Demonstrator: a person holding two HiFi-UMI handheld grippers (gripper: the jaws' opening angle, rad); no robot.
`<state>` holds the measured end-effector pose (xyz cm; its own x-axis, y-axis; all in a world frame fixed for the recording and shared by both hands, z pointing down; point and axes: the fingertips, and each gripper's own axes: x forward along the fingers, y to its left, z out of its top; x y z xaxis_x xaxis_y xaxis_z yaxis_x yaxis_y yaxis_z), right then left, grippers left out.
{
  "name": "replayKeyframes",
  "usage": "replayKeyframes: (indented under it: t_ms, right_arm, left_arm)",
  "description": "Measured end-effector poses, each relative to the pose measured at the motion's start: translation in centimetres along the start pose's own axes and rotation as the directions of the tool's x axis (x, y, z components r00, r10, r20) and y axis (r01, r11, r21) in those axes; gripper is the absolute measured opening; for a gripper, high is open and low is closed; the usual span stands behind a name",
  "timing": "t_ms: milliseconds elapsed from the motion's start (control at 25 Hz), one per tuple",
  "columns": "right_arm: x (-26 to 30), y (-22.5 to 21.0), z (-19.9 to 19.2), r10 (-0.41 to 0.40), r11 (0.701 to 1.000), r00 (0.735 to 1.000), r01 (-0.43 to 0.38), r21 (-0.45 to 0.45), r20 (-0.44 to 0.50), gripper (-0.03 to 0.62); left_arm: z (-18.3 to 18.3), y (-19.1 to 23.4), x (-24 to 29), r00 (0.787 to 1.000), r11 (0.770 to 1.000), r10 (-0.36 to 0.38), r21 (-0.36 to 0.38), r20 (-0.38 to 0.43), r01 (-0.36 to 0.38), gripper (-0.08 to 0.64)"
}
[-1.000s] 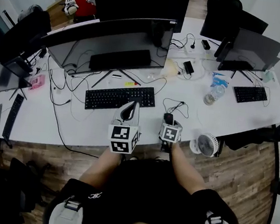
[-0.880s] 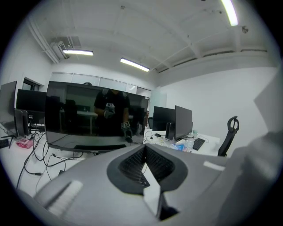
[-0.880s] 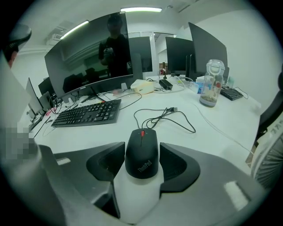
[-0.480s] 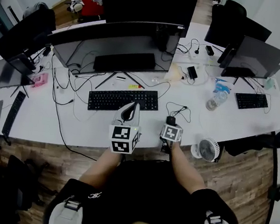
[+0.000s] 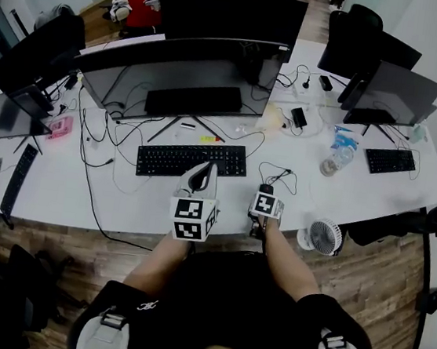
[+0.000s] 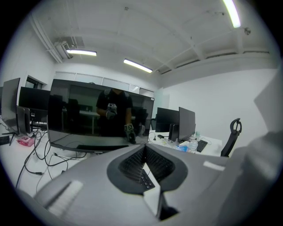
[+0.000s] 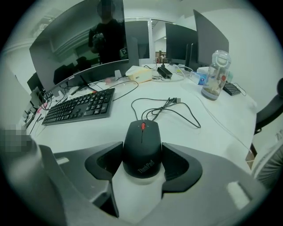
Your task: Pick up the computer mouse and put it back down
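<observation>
The black computer mouse (image 7: pixel 142 148) with a red scroll wheel rests on the white desk (image 7: pixel 212 132), its cable (image 7: pixel 170 108) looping away behind it. My right gripper (image 7: pixel 142 146) straddles the mouse, one dark pad on each flank. Its jaws are opening, and the mouse lies between them on the desk. From the head view the mouse (image 5: pixel 265 189) peeks out just past the right gripper (image 5: pixel 264 195), close to the desk's near edge. My left gripper (image 5: pixel 202 172) hovers near the black keyboard (image 5: pixel 192 159), its fingertips together with nothing held.
A clear bottle (image 7: pixel 215 75) stands to the right of the mouse, and a small white fan (image 5: pixel 321 236) sits at the desk edge. A wide curved monitor (image 5: pixel 175 74) rises behind the keyboard (image 7: pixel 79 106). Cables and small items litter the back of the desk.
The view has shifted a little. Both grippers stay almost where they were, the right one still at the mouse by the desk edge.
</observation>
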<state>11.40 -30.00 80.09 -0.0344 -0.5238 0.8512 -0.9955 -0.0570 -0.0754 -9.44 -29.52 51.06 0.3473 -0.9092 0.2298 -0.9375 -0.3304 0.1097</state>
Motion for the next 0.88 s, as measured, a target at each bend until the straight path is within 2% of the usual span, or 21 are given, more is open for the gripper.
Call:
replayKeyframes:
  t_ms: [200, 360, 440, 640, 880]
  right_arm:
    - [0.1, -0.1, 0.2, 0.017, 1.0, 1.0, -0.017, -0.011, -0.025, 0.264]
    - [-1.0, -1.0, -0.1, -0.009, 0.998, 0.999, 0.006, -0.056, -0.044, 0.264]
    - [-1.2, -0.8, -0.3, 0.014, 0.999, 0.999, -0.015, -0.052, -0.034, 0.265]
    - [-4.2, 0.5, 2.2, 0.078, 0.993, 0.993, -0.07, -0.091, 0.092, 0.264]
    - [-8.8, 0.9, 6.5, 0.108, 0.989, 0.961, -0.078, -0.125, 0.254, 0.264]
  left_arm:
    - [-0.4, 0.5, 0.1, 1.0, 1.0, -0.003, -0.01, -0.009, 0.002, 0.054]
    - [-0.4, 0.4, 0.2, 1.0, 1.0, -0.011, -0.009, -0.006, 0.011, 0.054]
    - [-0.3, 0.3, 0.3, 1.0, 1.0, -0.017, -0.008, -0.004, 0.017, 0.054]
    - [0.1, 0.0, 1.0, 0.999, 0.999, -0.034, -0.004, 0.002, 0.034, 0.054]
    - [0.6, -1.0, 1.8, 0.998, 0.998, -0.06, 0.001, 0.007, 0.06, 0.054]
